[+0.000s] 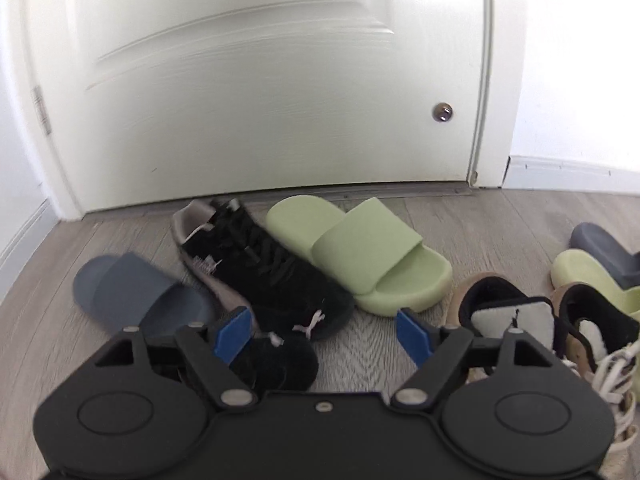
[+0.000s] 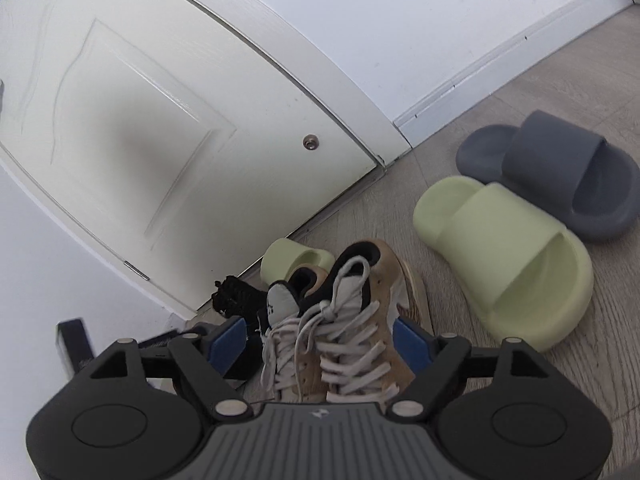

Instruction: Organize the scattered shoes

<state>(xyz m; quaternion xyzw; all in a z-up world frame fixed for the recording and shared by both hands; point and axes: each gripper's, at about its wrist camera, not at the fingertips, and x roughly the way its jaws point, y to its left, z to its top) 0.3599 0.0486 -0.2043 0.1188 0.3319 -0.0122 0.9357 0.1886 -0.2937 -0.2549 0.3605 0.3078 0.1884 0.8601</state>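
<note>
My left gripper (image 1: 324, 336) hovers open over the wood floor. A black sneaker (image 1: 260, 268) lies just ahead of it, and a second black sneaker (image 1: 280, 360) sits against its left finger (image 1: 234, 334). A blue-grey slide (image 1: 136, 296) lies to the left and a green slide (image 1: 360, 252) to the right. My right gripper (image 2: 320, 342) is open, with a pair of tan sneakers with white laces (image 2: 360, 320) standing between its fingers. To their right lie another green slide (image 2: 508, 260) and a grey slide (image 2: 560, 176).
A shut white door (image 1: 260, 80) with a doorstop (image 1: 442, 113) closes off the floor right behind the shoes. White baseboard (image 1: 568, 172) runs along the wall at right. The tan sneakers (image 1: 504, 308) crowd the left gripper's right side. Bare floor (image 2: 560, 80) stretches along the wall beyond the grey slide.
</note>
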